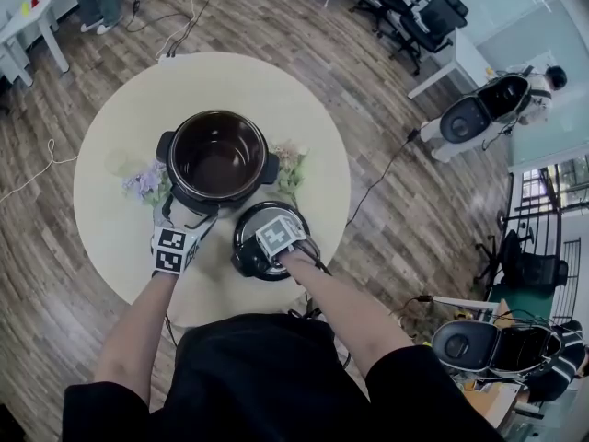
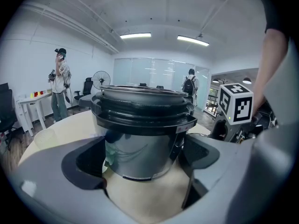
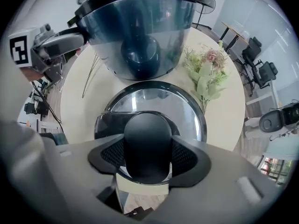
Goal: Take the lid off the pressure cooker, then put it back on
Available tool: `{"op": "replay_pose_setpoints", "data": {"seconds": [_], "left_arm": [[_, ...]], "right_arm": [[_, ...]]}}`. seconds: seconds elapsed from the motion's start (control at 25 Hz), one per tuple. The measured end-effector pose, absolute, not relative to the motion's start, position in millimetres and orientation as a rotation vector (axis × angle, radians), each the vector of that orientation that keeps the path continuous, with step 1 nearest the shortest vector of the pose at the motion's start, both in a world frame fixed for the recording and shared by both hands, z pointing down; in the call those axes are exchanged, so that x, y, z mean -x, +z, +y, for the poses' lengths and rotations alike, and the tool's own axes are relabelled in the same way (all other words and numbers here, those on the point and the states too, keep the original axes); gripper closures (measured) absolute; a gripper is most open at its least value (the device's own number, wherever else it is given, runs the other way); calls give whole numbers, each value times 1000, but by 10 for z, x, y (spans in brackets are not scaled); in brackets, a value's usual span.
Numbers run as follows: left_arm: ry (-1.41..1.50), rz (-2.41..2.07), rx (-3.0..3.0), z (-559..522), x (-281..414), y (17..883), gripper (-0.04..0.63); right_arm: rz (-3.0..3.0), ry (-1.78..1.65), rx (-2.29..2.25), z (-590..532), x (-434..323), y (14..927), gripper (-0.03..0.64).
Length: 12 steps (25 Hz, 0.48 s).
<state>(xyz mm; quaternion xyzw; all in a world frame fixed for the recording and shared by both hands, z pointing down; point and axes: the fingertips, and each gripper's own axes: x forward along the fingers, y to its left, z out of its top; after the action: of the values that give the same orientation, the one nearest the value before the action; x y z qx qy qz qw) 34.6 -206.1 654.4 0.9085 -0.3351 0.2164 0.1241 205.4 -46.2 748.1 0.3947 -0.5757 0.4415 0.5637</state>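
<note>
Right gripper view: fingers [image 3: 111,156] half-open, clamping lid handle [image 3: 147,141].

Wood-plank floor [image 1: 433,201], cables [image 1: 382,178] trailing across it. Round cream table [image 1: 110,155] in centre; white desk [image 1: 456,58] + black office chairs [image 1: 433,17] top right. White walls, glass partition [image 2: 154,71] at back, ceiling strip lights [image 2: 135,35] on, pedestal fan [image 2: 101,80] by the partition.

Open-topped pressure cooker [image 2: 142,125] on pale table [image 2: 51,134], left gripper [image 2: 145,183] jaws apart
</note>
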Motion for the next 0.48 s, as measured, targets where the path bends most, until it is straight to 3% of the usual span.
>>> {"op": "replay_pose_setpoints", "data": {"seconds": [0.48], "left_arm": [[634, -974, -2647, -2061, -351, 6575, 87]], "right_arm": [[-1426, 1105, -937, -635, -2114, 7203, 331]]}}
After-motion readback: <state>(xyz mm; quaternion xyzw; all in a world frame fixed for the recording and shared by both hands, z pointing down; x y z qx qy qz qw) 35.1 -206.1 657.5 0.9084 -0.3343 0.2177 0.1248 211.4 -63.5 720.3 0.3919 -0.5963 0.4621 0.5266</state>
